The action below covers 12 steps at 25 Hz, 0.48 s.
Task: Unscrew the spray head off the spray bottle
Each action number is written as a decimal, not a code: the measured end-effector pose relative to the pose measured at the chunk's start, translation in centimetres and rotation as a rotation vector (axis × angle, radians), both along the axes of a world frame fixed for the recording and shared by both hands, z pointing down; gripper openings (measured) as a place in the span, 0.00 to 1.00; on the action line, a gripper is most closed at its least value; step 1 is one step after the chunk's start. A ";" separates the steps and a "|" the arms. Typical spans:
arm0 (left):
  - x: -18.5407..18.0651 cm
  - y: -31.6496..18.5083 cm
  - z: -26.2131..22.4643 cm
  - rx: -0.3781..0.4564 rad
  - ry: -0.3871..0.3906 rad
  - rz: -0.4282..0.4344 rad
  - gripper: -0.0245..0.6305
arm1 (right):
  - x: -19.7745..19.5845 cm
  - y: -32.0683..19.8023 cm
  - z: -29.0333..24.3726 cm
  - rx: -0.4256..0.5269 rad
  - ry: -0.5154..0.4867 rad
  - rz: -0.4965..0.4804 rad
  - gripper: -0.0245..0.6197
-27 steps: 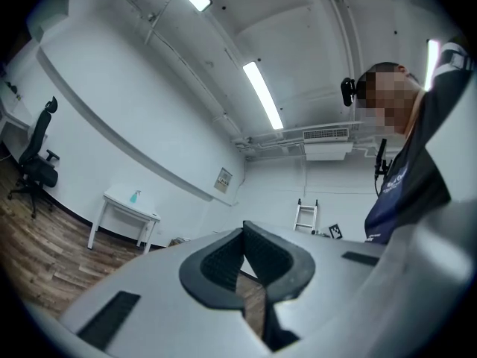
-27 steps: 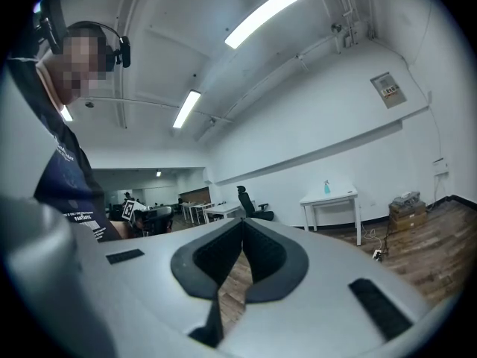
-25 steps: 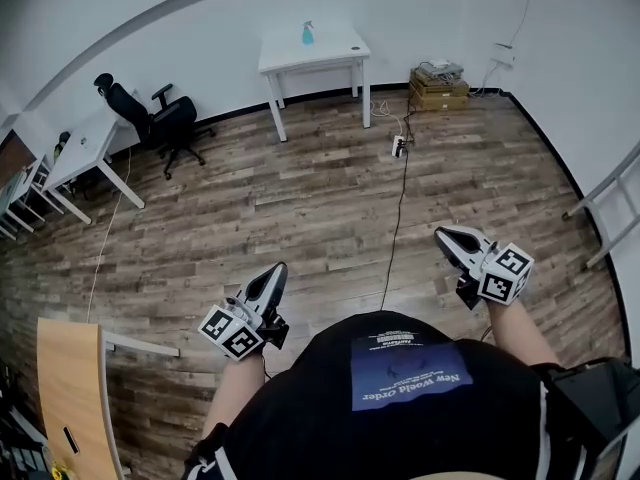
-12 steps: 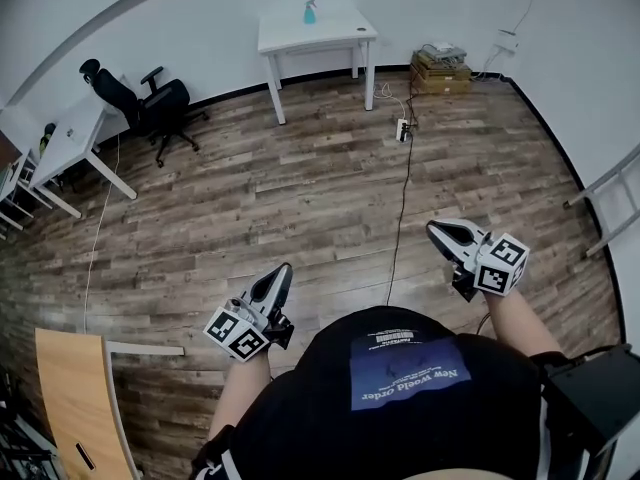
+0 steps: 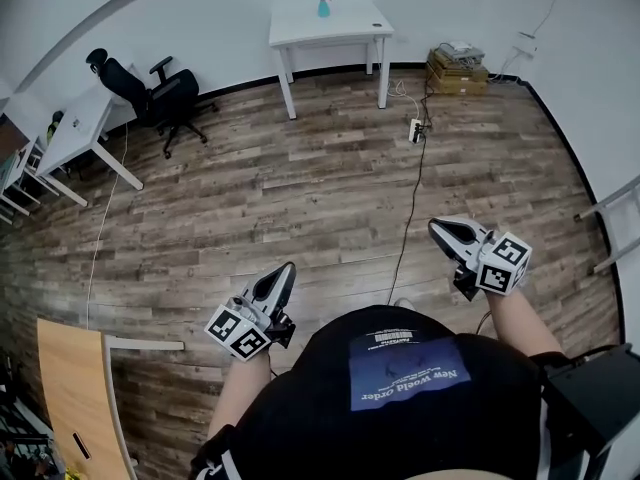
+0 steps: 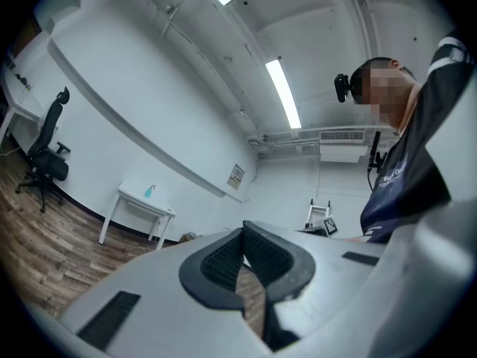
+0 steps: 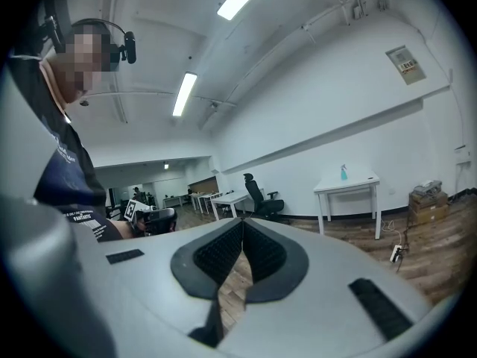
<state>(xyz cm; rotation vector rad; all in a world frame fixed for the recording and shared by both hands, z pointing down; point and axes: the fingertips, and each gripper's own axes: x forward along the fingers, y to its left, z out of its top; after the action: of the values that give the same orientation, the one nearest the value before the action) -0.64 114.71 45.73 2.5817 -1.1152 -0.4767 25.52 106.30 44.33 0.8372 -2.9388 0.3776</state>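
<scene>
As person [image 5: 400,408] moves, spray bottle [image 5: 323,5] on table [image 5: 350,24] appears slightly nearer.

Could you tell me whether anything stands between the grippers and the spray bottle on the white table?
Nothing visible does. Only open wood floor lies between the left gripper, the right gripper and the table holding the bottle. A cable lies flat along the floor toward the table.

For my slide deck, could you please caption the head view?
Left claw and right claw, shut and empty, face a spray bottle on a far white table.
</scene>
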 end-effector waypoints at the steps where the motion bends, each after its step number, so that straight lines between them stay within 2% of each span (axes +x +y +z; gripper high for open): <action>1: 0.6 -0.6 -0.1 0.005 -0.011 -0.007 0.04 | 0.5 -0.9 0.3 -0.003 -0.003 -0.007 0.03; 5: 2.5 -3.9 -0.3 -0.001 -0.020 -0.054 0.04 | 2.7 -5.1 0.3 -0.002 -0.024 -0.037 0.03; 12: 9.0 -9.7 -2.4 0.024 -0.032 -0.105 0.04 | 9.4 -12.2 -1.6 0.023 -0.033 -0.072 0.03</action>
<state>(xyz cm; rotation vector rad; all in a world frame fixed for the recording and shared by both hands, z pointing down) 8.33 104.97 43.32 2.5688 -1.2689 -0.4761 34.87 94.11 42.74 0.7323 -2.9994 0.3564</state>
